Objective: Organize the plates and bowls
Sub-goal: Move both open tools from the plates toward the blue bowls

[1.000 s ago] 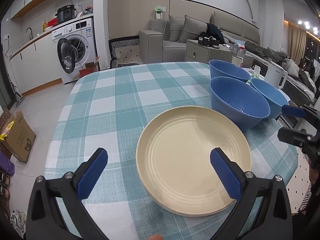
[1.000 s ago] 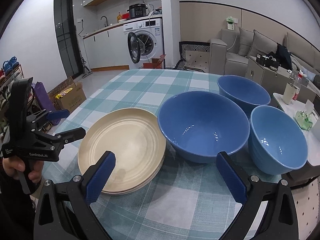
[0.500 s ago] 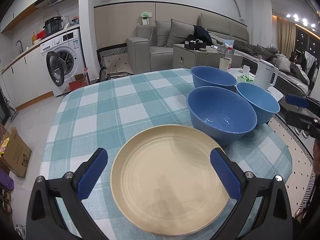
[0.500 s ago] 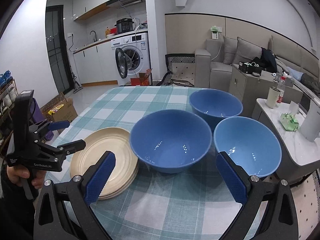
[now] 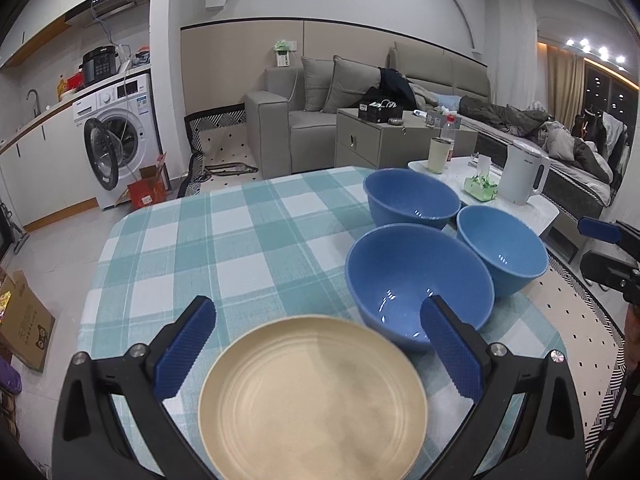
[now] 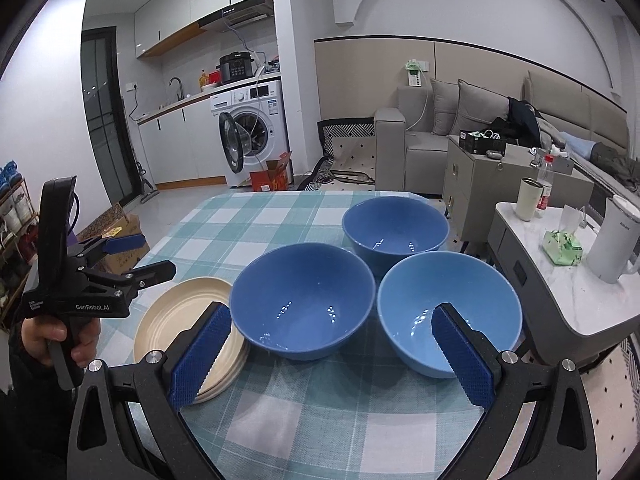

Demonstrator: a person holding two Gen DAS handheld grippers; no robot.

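A stack of cream plates lies near the front left of the checked table. Three blue bowls stand to its right: a near middle bowl, a far bowl and a lighter right bowl. My left gripper is open and empty, raised over the plates; it also shows in the right wrist view. My right gripper is open and empty, in front of the bowls; it shows at the edge of the left wrist view.
A white side table with a kettle, a cup and a tissue pack stands right of the checked table. A sofa, a grey cabinet and a washing machine stand behind. Cardboard boxes lie on the floor at left.
Both grippers have pulled back and up from the table. The plates and bowls look smaller and lower in both views. Both stay open and empty.
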